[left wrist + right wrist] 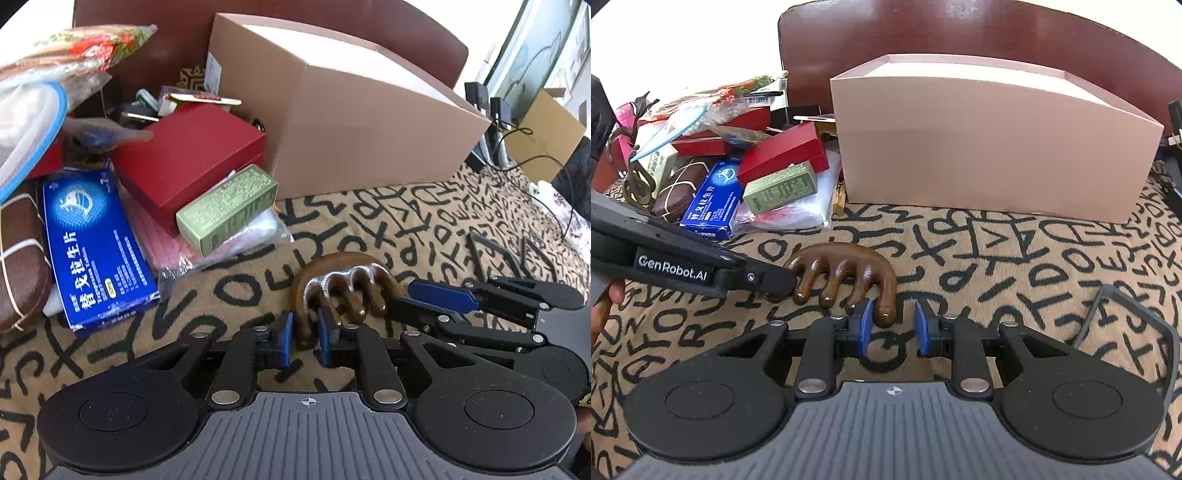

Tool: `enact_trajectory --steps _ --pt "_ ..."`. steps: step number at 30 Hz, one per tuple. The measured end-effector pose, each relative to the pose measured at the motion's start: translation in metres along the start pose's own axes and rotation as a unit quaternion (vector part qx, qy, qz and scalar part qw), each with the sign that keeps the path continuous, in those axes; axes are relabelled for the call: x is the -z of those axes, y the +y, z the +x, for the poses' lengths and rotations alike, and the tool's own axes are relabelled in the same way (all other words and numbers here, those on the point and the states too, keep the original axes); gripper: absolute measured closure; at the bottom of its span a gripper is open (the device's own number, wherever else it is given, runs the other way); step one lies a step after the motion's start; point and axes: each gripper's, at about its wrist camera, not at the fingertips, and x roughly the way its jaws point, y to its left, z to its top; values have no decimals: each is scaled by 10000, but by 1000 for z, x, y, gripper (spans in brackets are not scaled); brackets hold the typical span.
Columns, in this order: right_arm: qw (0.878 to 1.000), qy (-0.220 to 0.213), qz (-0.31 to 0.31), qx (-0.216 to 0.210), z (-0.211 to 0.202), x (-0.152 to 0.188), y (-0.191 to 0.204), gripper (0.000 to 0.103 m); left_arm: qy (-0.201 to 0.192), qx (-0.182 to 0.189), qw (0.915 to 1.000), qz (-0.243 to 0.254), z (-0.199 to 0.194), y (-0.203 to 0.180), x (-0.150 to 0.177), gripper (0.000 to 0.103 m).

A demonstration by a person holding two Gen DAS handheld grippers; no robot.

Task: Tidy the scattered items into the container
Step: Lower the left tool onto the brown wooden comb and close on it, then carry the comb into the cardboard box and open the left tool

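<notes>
A brown wooden wide-tooth comb (343,273) (846,258) lies on the letter-patterned cloth (424,221), teeth toward me. My left gripper (306,341) is shut on the comb's end tooth, a blue pad on each side of it; in the right wrist view its tip (783,284) meets the comb's left end. My right gripper (894,328) stands open around the tooth at the other end: the tooth touches the left pad, and a gap shows to the right pad. The large pink-beige box (369,147) (997,147) stands open-topped behind the comb.
Left of the box lies a pile: a blue medicine box (96,251), a green carton (229,206), a red box (192,158), plastic bags, a brown pouch (18,258). A dark chair back (960,33) rises behind. Black cables (546,177) and a black wire frame (1126,306) lie at right.
</notes>
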Motion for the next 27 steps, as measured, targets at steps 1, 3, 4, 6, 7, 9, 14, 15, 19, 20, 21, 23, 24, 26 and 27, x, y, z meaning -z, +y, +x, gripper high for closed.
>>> enact_trajectory --steps 1,3,4,6,7,9,14,15,19,20,21,23,24,26,27 --pt "10000 -8 -11 16 2 -1 0 74 -40 -8 10000 -31 1 0 0 76" --pt "10000 -31 -68 48 7 -1 0 75 -116 0 9999 -94 3 2 0 75" --pt "9999 -32 -98 52 9 -2 0 77 -140 19 9998 -122 3 3 0 75" --pt "9999 1 -111 11 12 -5 -1 80 -143 64 9996 -218 4 6 -1 76" --pt "10000 40 -70 -48 12 -7 -3 87 -130 70 9996 -250 4 6 -2 78" --pt "9999 95 20 -74 9 -10 -2 87 -104 16 9995 -295 1 3 -2 76" --pt "9999 -162 43 -38 -20 -5 4 88 -533 -16 9982 -280 -28 -10 7 92" --pt "9997 -232 39 -28 -25 -6 4 88 -608 14 9977 -287 -34 -12 7 92" --pt "9985 -511 -167 94 -48 -17 8 88 -836 83 9962 -217 -53 -22 -2 93" --pt "9979 -597 -203 115 -53 -21 8 88 -915 101 9955 -211 -58 -25 -6 93" --pt "9973 -683 -227 125 -58 -26 7 88 -996 120 9947 -209 -64 -27 -11 93" --pt "9958 -867 -263 142 -68 -38 3 88 -1164 168 9929 -185 -74 -31 -22 93" --pt "9950 -951 -282 150 -72 -44 2 88 -1237 190 9920 -172 -78 -33 -29 93" --pt "9927 -1138 -356 198 -78 -58 -2 88 -1391 237 9899 -142 -85 -37 -44 93" --pt "9914 -1226 -394 234 -80 -66 -4 88 -1464 253 9888 -108 -87 -39 -52 93"
